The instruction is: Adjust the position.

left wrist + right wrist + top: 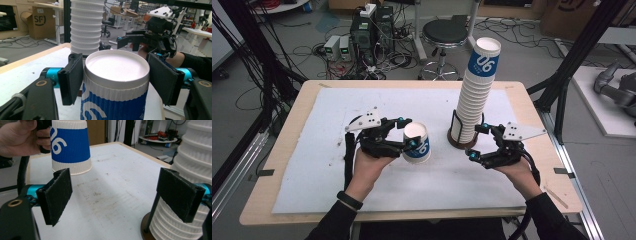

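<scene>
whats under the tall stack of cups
The stack of cups stands on a round dark base on the white mat, with thin black upright rods beside its lowest cups. The middle of the base is covered by the cups, so what's there cannot be seen.

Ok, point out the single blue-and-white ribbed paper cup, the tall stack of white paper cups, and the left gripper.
Blue-and-white ribbed paper cup [418, 145]: high view, on its blue band.
Tall stack of white paper cups [474, 102]: high view, mid-stack wall.
Left gripper [116, 75]: left gripper view, midway between the pads.
</scene>
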A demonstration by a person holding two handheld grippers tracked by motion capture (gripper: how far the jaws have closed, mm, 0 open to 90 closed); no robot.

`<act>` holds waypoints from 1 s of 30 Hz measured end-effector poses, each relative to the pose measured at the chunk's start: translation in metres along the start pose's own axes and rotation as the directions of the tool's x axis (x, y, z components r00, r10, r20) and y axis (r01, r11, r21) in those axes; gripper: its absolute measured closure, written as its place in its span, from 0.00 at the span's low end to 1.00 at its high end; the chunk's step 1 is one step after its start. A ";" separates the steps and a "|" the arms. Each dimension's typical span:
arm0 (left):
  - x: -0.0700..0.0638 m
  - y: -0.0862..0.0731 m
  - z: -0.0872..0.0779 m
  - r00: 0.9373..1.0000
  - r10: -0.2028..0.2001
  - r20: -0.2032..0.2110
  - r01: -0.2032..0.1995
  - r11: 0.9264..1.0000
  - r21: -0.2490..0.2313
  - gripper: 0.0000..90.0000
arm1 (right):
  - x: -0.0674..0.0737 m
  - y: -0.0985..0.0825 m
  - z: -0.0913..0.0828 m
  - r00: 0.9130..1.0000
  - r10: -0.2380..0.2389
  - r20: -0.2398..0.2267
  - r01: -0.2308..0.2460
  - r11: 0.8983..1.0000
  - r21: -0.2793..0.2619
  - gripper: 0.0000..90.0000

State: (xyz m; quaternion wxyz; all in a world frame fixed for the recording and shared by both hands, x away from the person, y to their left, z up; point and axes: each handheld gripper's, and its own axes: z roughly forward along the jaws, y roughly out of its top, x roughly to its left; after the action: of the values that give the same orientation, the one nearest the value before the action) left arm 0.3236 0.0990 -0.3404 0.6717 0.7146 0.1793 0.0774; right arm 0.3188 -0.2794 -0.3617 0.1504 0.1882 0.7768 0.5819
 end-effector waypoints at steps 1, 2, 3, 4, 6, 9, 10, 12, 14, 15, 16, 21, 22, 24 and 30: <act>0.000 0.000 0.000 1.000 0.000 0.000 0.000 1.000 0.000 0.34 | 0.001 0.000 0.001 1.000 0.003 -0.011 -0.003 1.000 0.001 0.15; -0.001 0.001 0.001 1.000 -0.002 0.006 0.002 1.000 0.000 0.34 | 0.002 0.000 0.002 1.000 -0.003 -0.015 0.003 1.000 -0.001 0.15; -0.002 0.001 0.003 1.000 -0.003 0.009 0.003 1.000 -0.004 0.34 | 0.003 0.000 0.003 1.000 -0.001 -0.020 0.001 1.000 0.000 0.15; -0.002 0.001 0.003 1.000 -0.003 0.009 0.003 1.000 -0.004 0.34 | 0.004 0.001 0.004 1.000 0.005 -0.028 -0.005 1.000 -0.002 0.15; -0.005 0.002 0.008 1.000 0.002 0.017 -0.002 1.000 0.005 0.34 | 0.006 0.001 0.007 0.999 0.006 -0.041 -0.006 1.000 -0.002 0.15; -0.007 0.001 0.013 1.000 0.002 0.023 -0.002 1.000 0.009 0.34 | 0.010 0.000 0.013 0.998 0.011 -0.064 -0.010 1.000 0.006 0.15; -0.007 0.001 0.014 1.000 0.001 0.027 -0.001 1.000 0.009 0.34 | 0.011 -0.001 0.016 0.997 0.013 -0.070 -0.012 1.000 0.005 0.15; -0.008 0.000 0.017 0.999 -0.001 0.032 0.000 1.000 0.013 0.34 | 0.013 -0.003 0.021 0.996 0.016 -0.084 -0.016 1.000 0.008 0.15; -0.009 0.000 0.020 0.999 -0.002 0.038 0.001 1.000 0.010 0.34 | 0.016 -0.005 0.026 0.995 0.022 -0.097 -0.021 1.000 0.019 0.15; -0.010 -0.001 0.021 0.999 -0.005 0.041 0.005 1.000 0.006 0.34 | 0.017 -0.006 0.028 0.995 0.022 -0.101 -0.020 1.000 0.024 0.15; -0.010 -0.001 0.022 0.999 -0.004 0.044 0.004 1.000 0.007 0.34 | 0.019 -0.007 0.031 0.994 0.025 -0.110 -0.023 0.999 0.026 0.15; -0.014 -0.002 0.027 0.999 0.003 0.052 -0.003 1.000 0.001 0.34 | 0.025 -0.007 0.040 0.989 0.049 -0.140 -0.047 0.999 0.016 0.15; -0.015 -0.002 0.029 0.998 0.000 0.056 0.000 1.000 -0.004 0.34 | 0.026 -0.007 0.042 0.988 0.062 -0.145 -0.061 0.998 0.012 0.15; -0.016 -0.002 0.032 0.998 0.008 0.057 -0.008 1.000 -0.001 0.34 | 0.028 -0.007 0.047 0.985 0.074 -0.158 -0.073 0.997 0.011 0.15; -0.020 -0.003 0.038 0.998 0.012 0.067 -0.012 1.000 0.001 0.34 | 0.033 -0.008 0.054 0.982 0.081 -0.171 -0.078 0.997 0.026 0.15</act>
State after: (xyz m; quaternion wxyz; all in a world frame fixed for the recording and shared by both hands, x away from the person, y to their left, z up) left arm 0.3175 0.0566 -0.3438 0.6762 0.7184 0.1525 0.0572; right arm 0.3132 -0.2200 -0.3846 0.0578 0.1697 0.7843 0.5938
